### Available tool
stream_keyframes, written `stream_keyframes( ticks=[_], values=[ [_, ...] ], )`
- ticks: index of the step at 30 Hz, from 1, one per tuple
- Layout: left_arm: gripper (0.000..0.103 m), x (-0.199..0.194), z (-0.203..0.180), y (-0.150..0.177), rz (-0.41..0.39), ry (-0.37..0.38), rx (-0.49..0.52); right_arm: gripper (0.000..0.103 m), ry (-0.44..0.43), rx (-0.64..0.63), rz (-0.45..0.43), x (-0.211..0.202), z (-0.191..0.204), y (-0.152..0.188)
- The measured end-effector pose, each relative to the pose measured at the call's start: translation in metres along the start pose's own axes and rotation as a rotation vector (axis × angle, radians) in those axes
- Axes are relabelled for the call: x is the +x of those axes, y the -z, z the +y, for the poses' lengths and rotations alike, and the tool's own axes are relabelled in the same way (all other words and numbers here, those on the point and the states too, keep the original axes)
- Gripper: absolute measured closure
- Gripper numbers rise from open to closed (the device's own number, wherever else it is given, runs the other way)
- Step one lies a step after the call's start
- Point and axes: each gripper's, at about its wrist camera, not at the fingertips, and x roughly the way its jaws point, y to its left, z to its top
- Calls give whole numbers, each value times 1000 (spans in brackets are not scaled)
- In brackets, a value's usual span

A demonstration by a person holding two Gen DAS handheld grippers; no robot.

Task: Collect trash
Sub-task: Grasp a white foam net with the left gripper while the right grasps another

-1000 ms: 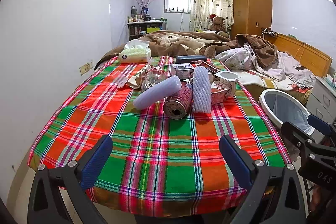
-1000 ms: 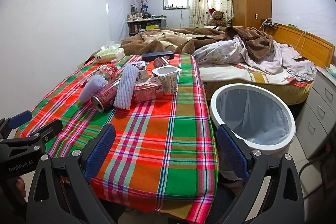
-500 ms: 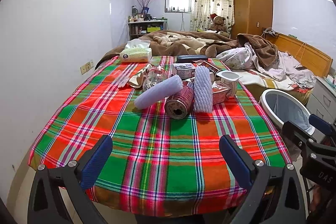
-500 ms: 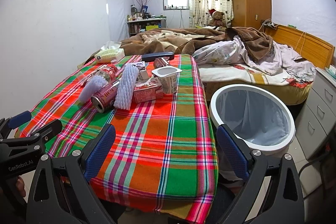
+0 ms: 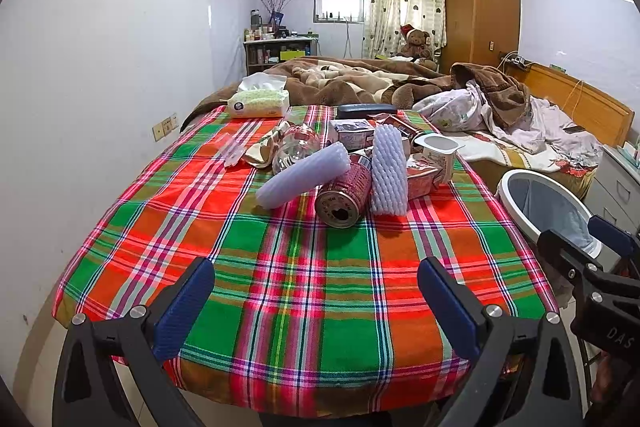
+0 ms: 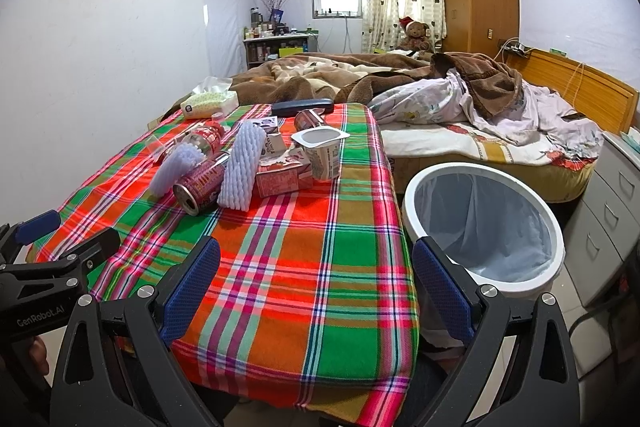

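A table [image 5: 304,291] under a red-and-green plaid cloth stands at the foot of a bed [image 6: 460,143], and the trash sits in 1 cluster toward the table's far edge, right of its middle. I count 2 white foam net sleeves: 1 [image 5: 302,175] lying slantwise on the left of the heap, 1 [image 5: 388,173] propped over the cartons on the right. Between them lies 1 red drink can [image 5: 344,193] on its side, its opened end turned toward the near edge. Just right of the second sleeve are 1 pink carton [image 6: 282,175] and 1 white yogurt cup [image 6: 324,151] standing upright, mouth open. Behind the sleeves lies 1 clear plastic bottle [image 5: 298,147], with crumpled wrappers [image 5: 262,151] to its left. More cartons and what looks like a second can crowd the back of the heap; I cannot count those surely. 1 tissue pack [image 5: 260,101] sits at the far left corner and 1 dark flat case [image 5: 364,111] along the far edge.

1 white bin [image 6: 484,223] with a pale liner stands on the floor just off the table's right edge.

The left claw [image 5: 316,299] hangs over the table's near edge with its jaws spread wide and nothing between them; the heap lies well ahead of it, straight on. The right claw [image 6: 316,283] is likewise gaping and empty, over the near right corner, the heap ahead and to its left, the bin just to its right.
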Motion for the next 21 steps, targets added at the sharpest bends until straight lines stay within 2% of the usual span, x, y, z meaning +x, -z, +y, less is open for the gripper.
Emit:
stream_keyframes(
  ticks=[6, 11, 16, 18, 21],
  values=[
    [0, 9, 5, -3, 11, 14, 0, 4, -3, -4, 7, 10, 4, -3],
    [0, 30, 25, -12, 38, 93, -39, 4, -22, 22, 16, 31, 0, -14],
    [0, 54, 39, -28, 55, 75, -19, 4, 2, 23, 10, 55, -1, -27],
    [5, 67, 43, -36, 60, 76, 1, 8, -4, 22, 20, 67, 1, -33],
    [11, 90, 50, -48, 89, 125, 5, 13, -41, 37, 41, 82, 6, -38]
  ],
)
